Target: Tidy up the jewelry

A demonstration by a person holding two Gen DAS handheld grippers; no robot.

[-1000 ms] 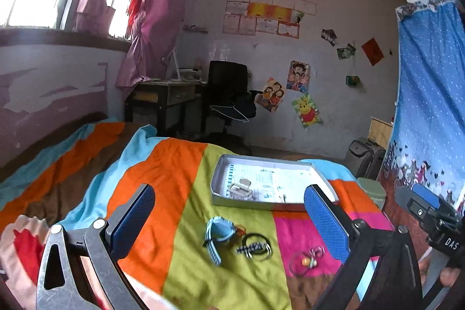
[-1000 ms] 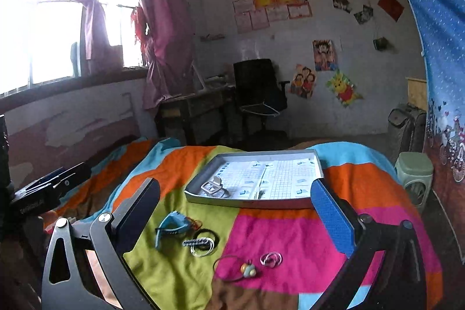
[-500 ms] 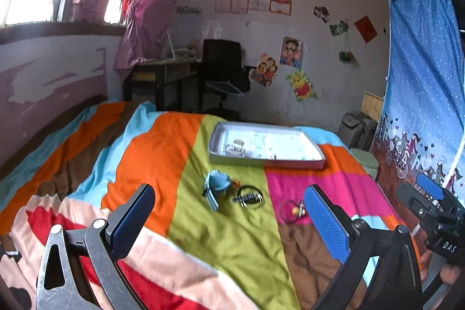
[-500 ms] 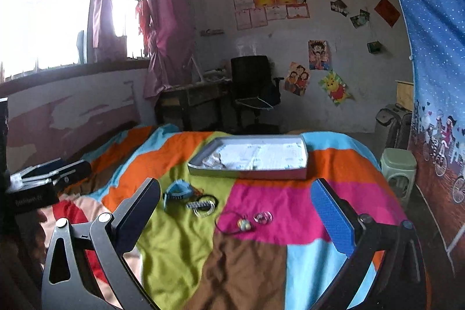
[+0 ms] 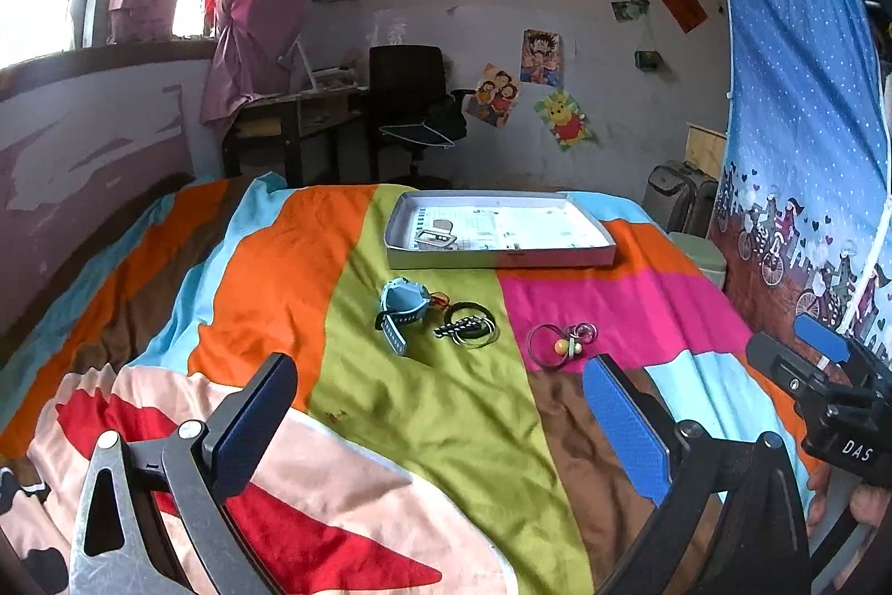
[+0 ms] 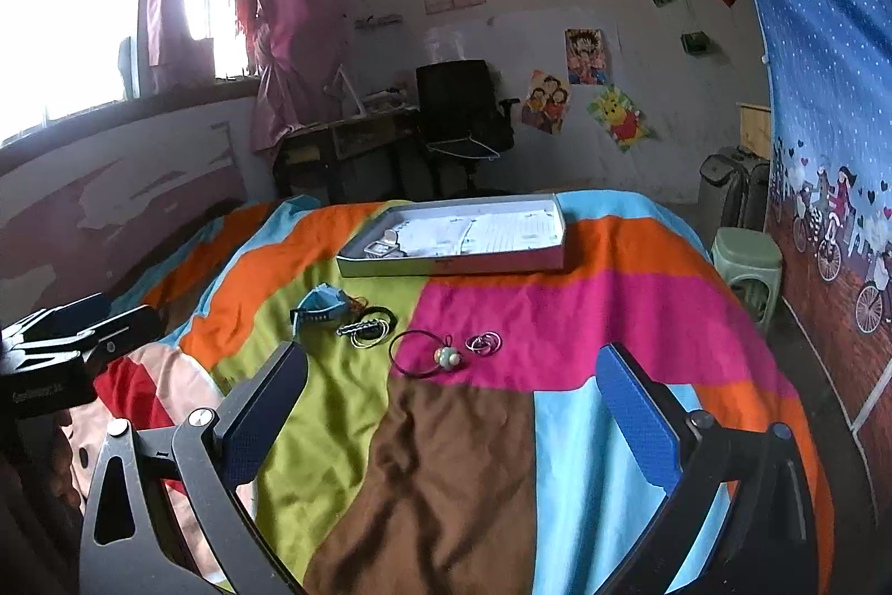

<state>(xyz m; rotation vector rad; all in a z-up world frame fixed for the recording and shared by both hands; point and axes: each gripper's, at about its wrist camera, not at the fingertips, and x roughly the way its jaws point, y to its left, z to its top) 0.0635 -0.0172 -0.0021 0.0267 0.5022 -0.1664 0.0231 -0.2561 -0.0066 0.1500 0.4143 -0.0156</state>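
A shallow grey tray (image 5: 502, 256) (image 6: 446, 263) lies far on the striped bed, with a small silver piece (image 5: 436, 238) in its left part. Nearer on the green stripe lie a blue watch (image 5: 402, 308) (image 6: 320, 308) and dark bangles with a clip (image 5: 467, 324) (image 6: 368, 328). On the pink stripe lie a hair tie with a bead (image 5: 560, 346) (image 6: 432, 355) and rings (image 6: 484, 343). My left gripper (image 5: 440, 419) and right gripper (image 6: 454, 414) are open, empty, well short of the jewelry.
The striped bedspread (image 5: 435, 427) covers the bed. A desk and black chair (image 5: 410, 104) stand beyond it by the wall. A green stool (image 6: 747, 260) and a blue curtain (image 5: 803, 104) are at the right.
Both grippers have pulled back and away from the tray and jewelry, which now look smaller and farther. Both stay open and empty.
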